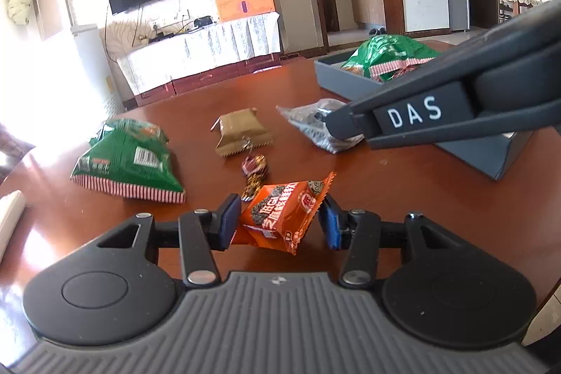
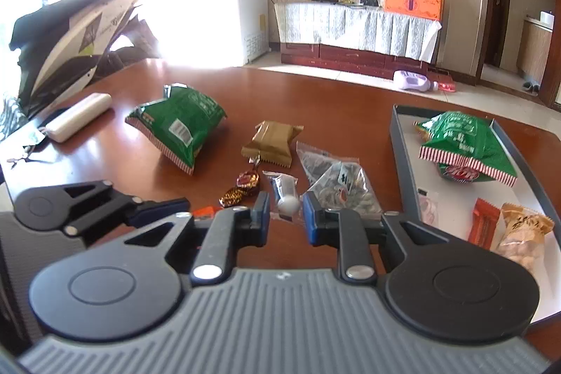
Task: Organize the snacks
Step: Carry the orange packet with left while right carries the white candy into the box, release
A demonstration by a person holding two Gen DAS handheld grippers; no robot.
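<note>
Left hand-held gripper [image 1: 280,219]: its blue pads are pinching an orange snack packet [image 1: 285,212] from both sides, jaws about half wide, and the packet is hanging clear of the red-brown desk [image 1: 403,195].

Right hand-held gripper [image 2: 285,214]: jaws are standing narrow, and a small clear wrapper with a white ball-shaped sweet [image 2: 288,198] is sitting between the fingertips. Whether the pads are actually pressing on the wrapper I cannot tell from this angle. In the left wrist view this gripper is reaching in from the right, its tips lying over a clear crinkled bag [image 1: 315,125].

Loose on the desk:
- a green chip bag [image 1: 129,160] with a red-and-white striped edge, lying on the left side;
- a tan packet with a serrated edge [image 1: 242,132], near the middle;
- two foil-wrapped candies [image 1: 254,170], just in front of the tan packet;
- a clear bag of grey-dark contents [image 2: 336,177], just right of the held wrapper;
- a white case [image 2: 79,120] at the far left edge.

Grey tray [image 2: 399,163] is sitting at the right side of the desk, well apart from the loose snacks. It is holding a second green chip bag [image 2: 463,142], an orange bar [image 2: 484,226], a pale tan packet [image 2: 522,233] and a small pinkish packet [image 2: 429,207].
</note>
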